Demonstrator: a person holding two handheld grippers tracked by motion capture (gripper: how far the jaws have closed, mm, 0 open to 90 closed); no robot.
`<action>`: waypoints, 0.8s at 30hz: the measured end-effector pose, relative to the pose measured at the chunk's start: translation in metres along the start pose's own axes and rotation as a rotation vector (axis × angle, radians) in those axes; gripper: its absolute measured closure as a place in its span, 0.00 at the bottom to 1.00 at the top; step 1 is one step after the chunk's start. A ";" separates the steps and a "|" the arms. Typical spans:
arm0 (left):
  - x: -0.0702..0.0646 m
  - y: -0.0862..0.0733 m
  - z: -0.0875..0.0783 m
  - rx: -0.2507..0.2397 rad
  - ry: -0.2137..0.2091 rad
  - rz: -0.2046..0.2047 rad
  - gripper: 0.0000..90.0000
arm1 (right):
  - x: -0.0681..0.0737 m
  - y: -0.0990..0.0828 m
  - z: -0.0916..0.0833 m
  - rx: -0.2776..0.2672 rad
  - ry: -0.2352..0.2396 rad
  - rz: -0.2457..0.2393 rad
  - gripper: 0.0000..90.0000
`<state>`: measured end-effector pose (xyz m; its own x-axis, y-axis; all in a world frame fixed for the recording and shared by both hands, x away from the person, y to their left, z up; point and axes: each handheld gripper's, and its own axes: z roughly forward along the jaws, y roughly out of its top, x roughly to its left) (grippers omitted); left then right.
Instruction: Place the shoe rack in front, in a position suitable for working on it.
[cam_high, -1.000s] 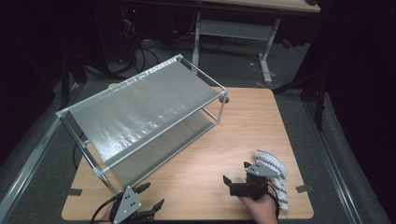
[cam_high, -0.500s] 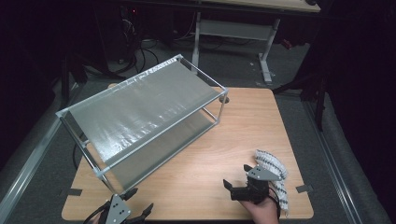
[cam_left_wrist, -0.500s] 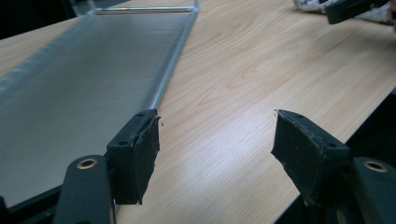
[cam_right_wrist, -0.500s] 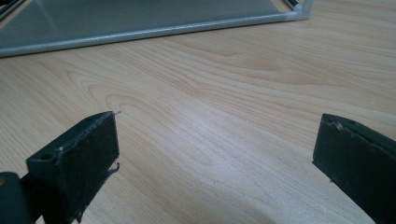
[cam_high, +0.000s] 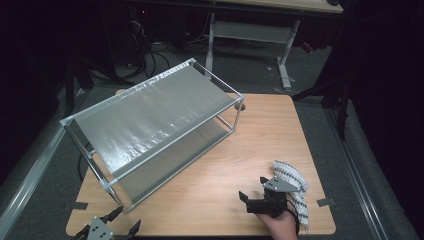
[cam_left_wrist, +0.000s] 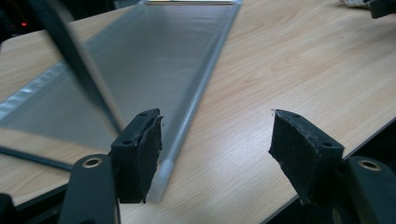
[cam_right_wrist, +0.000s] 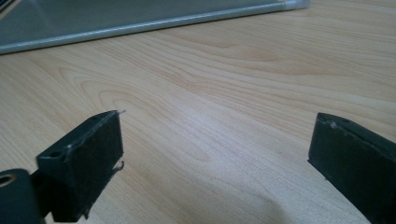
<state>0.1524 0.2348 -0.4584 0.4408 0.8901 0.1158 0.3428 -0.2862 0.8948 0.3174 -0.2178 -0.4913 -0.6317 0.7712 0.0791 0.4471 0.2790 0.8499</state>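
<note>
Left gripper (cam_high: 119, 226) sits at the worktop (cam_high: 265, 130) near edge, seven o'clock, jaws apart, nothing between them. Right gripper (cam_high: 254, 189), at five o'clock, likewise spread and empty above bare wood. Just beside it, toward three o'clock, lies a striped cloth (cam_high: 292, 180). Farther off, ten o'clock, stands a metal-framed two-tier shelf (cam_high: 150, 112).

Wooden table (cam_high: 250, 150) bears metal rack (cam_high: 150, 120), striped cloth (cam_high: 292, 177)
</note>
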 end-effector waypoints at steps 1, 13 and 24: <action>0.002 -0.001 -0.003 0.000 0.010 -0.004 0.39 | 0.000 0.000 0.000 -0.004 0.001 -0.002 0.05; 0.030 0.009 0.009 -0.058 0.184 -0.056 0.49 | -0.001 0.001 -0.006 -0.056 -0.020 -0.007 0.25; 0.032 0.012 0.022 -0.114 0.183 -0.020 0.86 | 0.000 0.019 0.004 -0.068 -0.067 0.013 0.35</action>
<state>0.1891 0.2514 -0.4532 0.2735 0.9477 0.1646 0.2490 -0.2350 0.9395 0.3283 -0.2108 -0.4774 -0.5813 0.8117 0.0570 0.4093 0.2312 0.8826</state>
